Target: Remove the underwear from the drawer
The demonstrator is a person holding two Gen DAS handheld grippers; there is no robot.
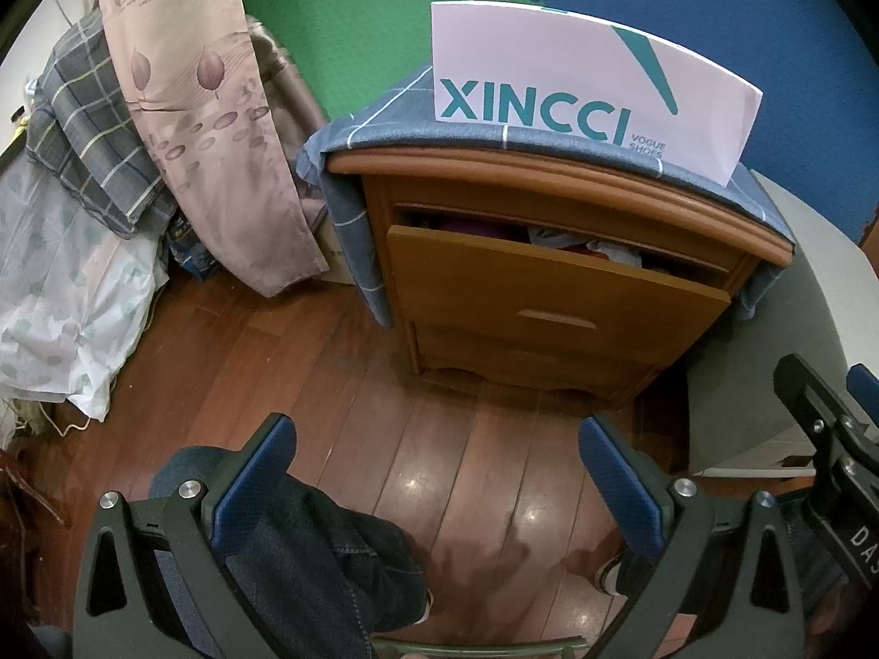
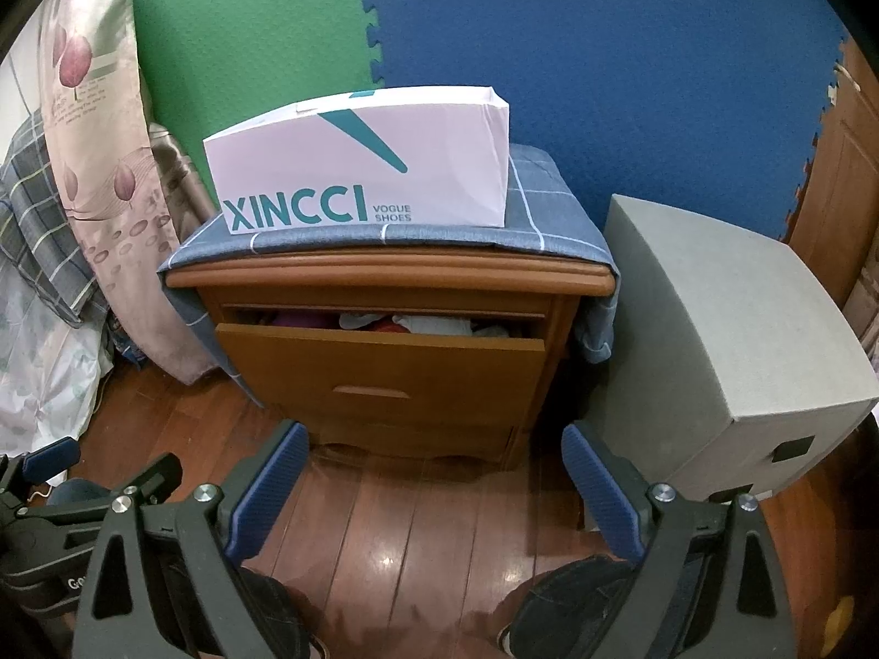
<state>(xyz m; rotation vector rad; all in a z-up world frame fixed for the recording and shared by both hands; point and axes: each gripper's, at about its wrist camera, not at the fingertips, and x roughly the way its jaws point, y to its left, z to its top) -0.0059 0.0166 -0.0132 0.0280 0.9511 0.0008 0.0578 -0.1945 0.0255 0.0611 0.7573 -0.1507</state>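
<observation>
Underwear [image 2: 406, 324] in part-open drawer [image 2: 384, 368]; left tool [image 1: 439, 472], right tool [image 2: 434, 472] gaping, empty, well short.

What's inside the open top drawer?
The top drawer holds bunched garments: purple, white, red. Which are underwear is unclear; the drawer front and cabinet top hide the rest.

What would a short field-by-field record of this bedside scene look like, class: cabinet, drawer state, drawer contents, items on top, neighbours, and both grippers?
cabinet: wooden nightstand, on a wooden floor
top drawer: drawer front pulled partly out
drawer contents: mixed clothes, white, red and purple; single garments cannot be told apart
on top: blue checked cloth with a XINCCI shoe box on it
right of cabinet: grey box
left of cabinet: floral curtain
left gripper: open, empty, short of the drawer
right gripper: open, empty, short of the drawer
</observation>
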